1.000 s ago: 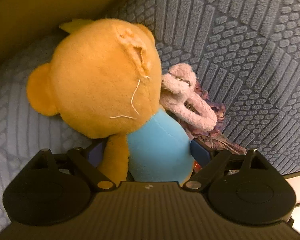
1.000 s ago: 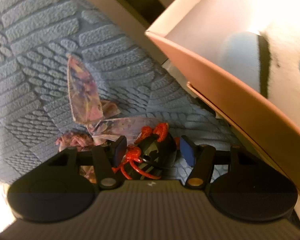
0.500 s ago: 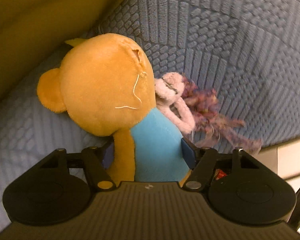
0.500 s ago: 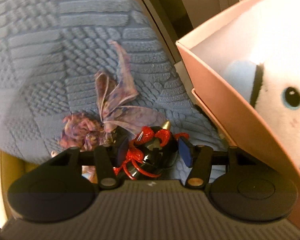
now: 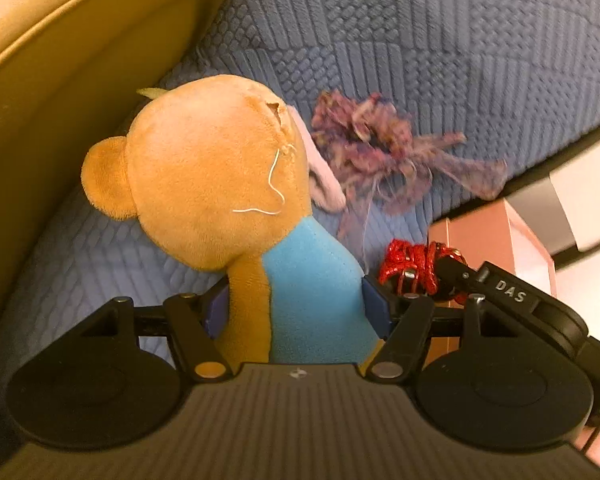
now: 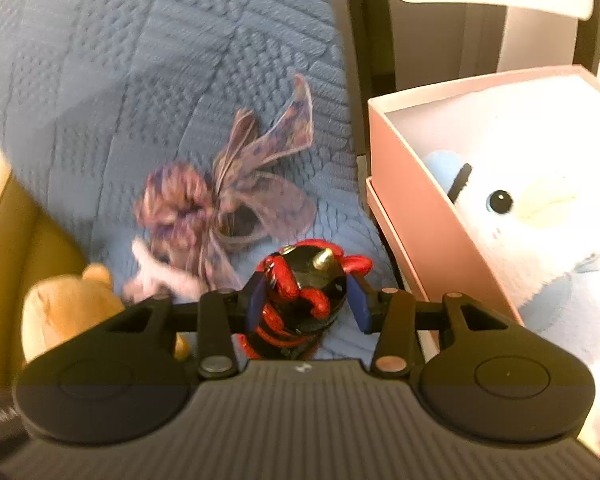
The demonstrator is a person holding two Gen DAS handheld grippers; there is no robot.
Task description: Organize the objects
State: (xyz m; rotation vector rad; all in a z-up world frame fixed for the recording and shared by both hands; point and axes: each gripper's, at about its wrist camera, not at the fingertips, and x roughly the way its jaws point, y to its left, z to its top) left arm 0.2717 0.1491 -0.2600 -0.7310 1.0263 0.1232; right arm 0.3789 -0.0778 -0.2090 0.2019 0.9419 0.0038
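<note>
My left gripper point(image 5: 296, 306) is shut on the blue body of an orange plush bear point(image 5: 220, 176), which hangs above the blue quilted cover point(image 5: 420, 40). The bear point(image 6: 68, 304) also shows at the lower left of the right wrist view. My right gripper point(image 6: 306, 300) has a black figurine wrapped in red cord point(image 6: 304, 280) between its pads; the jaws are closing and the pads press on it. The same figurine point(image 5: 416, 264) appears just right of the bear in the left wrist view.
A purple ribbon bow point(image 6: 236, 196) and a small pink plush point(image 5: 320, 176) lie on the cover. A pink box point(image 6: 412, 208) at the right holds a white and blue plush bird point(image 6: 540, 216). A tan padded board point(image 5: 60, 60) runs along the left.
Both grippers have risen and rolled, carrying the bear and the figurine up off the cover. The left jaws narrowed onto the bear, the right jaws onto the figurine. The box interior has come into view.
</note>
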